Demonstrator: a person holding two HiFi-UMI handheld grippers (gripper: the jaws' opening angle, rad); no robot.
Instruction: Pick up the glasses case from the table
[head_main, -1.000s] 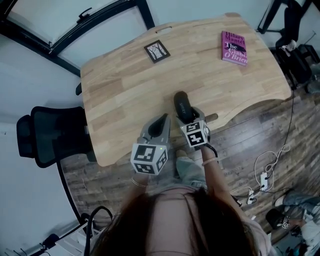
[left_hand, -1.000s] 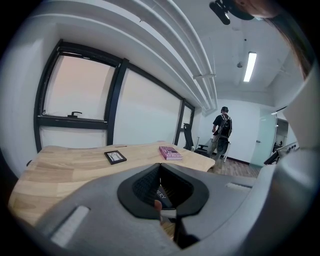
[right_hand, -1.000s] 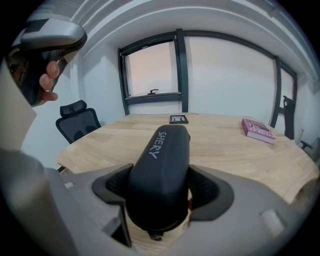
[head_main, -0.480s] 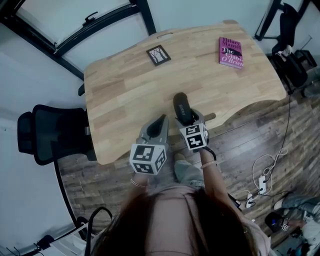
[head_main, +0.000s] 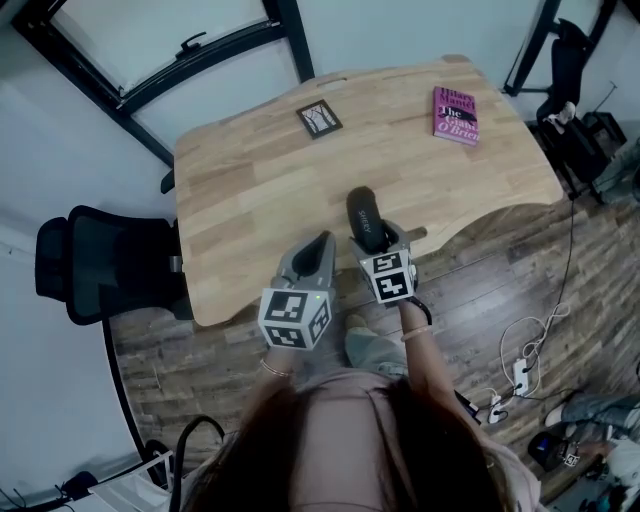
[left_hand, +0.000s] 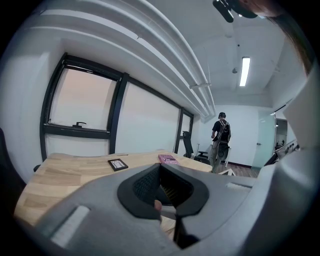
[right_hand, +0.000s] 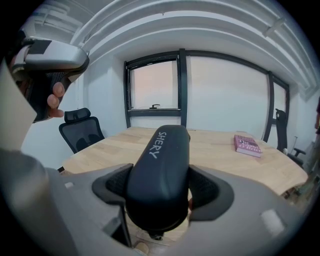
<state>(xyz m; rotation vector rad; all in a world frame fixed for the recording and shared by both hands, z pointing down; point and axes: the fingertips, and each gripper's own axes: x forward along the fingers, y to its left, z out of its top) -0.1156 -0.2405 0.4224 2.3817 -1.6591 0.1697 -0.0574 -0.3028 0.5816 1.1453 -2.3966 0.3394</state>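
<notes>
Held the black glasses case (right_hand: 159, 175), white "SHERY" lettering facing up, clamped lengthwise between the ribbed pads (right_hand: 114, 184) of the right gripper (head_main: 383, 240); gripped it by the near end, with the rounded far end poking forward over the front edge of the wooden table (head_main: 250, 200); could not tell whether it touched the tabletop. Showed the right gripper's marker cube (head_main: 388, 276) behind the jaws, nearest the person's body.

Carried the left gripper (head_main: 318, 250) just beside the right one, on its left and slightly nearer the body; had its jaw tips pressed together with nothing between them; pointed toward the same front edge of the table, apart from the case; showed a fingertip through the hollow behind the tips. Showed the left hand (right_hand: 56, 95) wrapped round that gripper's handle at the upper left of the right gripper view.

Left a pink book (head_main: 455, 115) lying flat near the table's far right corner, well apart from the case; left a small black-framed picture (head_main: 318, 119) flat near the far edge, between the middle and the left. Stood a black office chair (head_main: 100, 265) off the table's left end, on the plank floor (head_main: 500, 270). Showed a dark-framed window (right_hand: 152, 92) beyond the table, and a person (left_hand: 220, 140) standing far off across the room in the left gripper view.
</notes>
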